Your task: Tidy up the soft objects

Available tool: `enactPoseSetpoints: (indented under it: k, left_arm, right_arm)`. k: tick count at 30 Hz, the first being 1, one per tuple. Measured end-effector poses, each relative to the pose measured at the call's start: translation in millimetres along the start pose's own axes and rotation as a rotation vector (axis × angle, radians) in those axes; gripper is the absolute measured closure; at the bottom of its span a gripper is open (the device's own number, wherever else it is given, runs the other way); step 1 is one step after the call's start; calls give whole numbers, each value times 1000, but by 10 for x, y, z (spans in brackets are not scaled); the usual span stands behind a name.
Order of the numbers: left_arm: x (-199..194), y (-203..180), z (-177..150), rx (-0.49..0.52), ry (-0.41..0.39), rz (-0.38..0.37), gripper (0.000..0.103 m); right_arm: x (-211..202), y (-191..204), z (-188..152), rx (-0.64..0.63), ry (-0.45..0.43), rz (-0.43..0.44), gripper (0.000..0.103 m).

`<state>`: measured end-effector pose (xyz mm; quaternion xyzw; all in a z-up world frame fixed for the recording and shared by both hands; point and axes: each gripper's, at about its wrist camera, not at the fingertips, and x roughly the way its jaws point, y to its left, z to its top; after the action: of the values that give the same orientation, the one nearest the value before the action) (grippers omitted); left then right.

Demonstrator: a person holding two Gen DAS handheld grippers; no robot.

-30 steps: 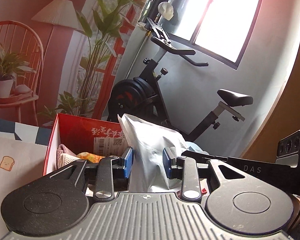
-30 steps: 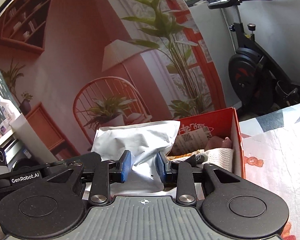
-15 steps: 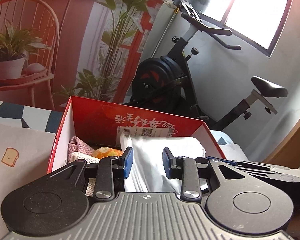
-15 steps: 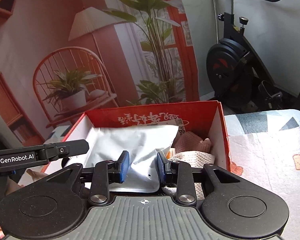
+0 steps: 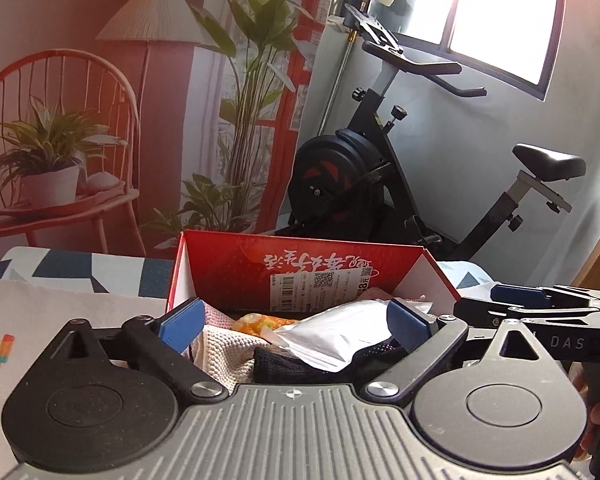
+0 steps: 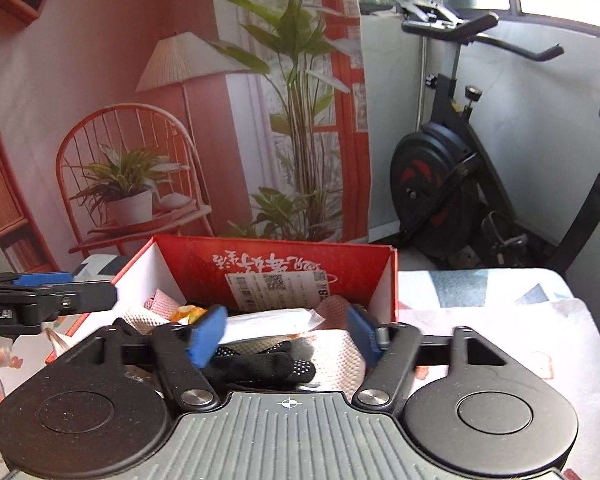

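A red cardboard box (image 5: 228,264) (image 6: 284,256) stands on the table and holds soft items. A silvery white pouch (image 5: 336,336) (image 6: 268,322) lies inside it on top of a black dotted glove (image 6: 268,364), a waffle-knit cloth (image 5: 220,348) (image 6: 336,356) and an orange item (image 5: 256,322). My left gripper (image 5: 294,324) is open and empty, just in front of the pouch. My right gripper (image 6: 286,334) is open and empty over the glove. Each gripper also shows side-on in the other's view.
The table wears a printed cloth (image 5: 60,312) (image 6: 500,320). An exercise bike (image 5: 380,168) (image 6: 452,184) stands behind the box by the window. A wall mural with a chair, lamp and plants (image 5: 112,120) fills the background.
Both grippers lowered the pouch into the box, opened and let it go. It now lies flat inside the box, and both grippers have drawn back a little.
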<state>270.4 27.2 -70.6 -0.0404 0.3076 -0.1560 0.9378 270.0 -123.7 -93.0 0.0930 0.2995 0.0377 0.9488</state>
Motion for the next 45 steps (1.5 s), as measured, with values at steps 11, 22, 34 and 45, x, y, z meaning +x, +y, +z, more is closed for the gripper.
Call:
enactPoseSetpoints:
  k: [11, 22, 34, 45]
  left_arm:
    - [-584, -249, 35, 140, -49, 123, 0]
    - [-1225, -405, 54, 107, -109, 168, 0]
    - [-2191, -661, -56, 132, -223, 245, 0]
    - [-2633, -877, -111, 145, -290, 259, 0]
  right_arm:
    - [-481, 122, 6, 9, -87, -10, 0]
    - [-1105, 379, 8, 1, -107, -82, 0]
    - [-2138, 573, -150, 41, -158, -88, 0]
    - [-2859, 711, -347, -9, -234, -147, 0]
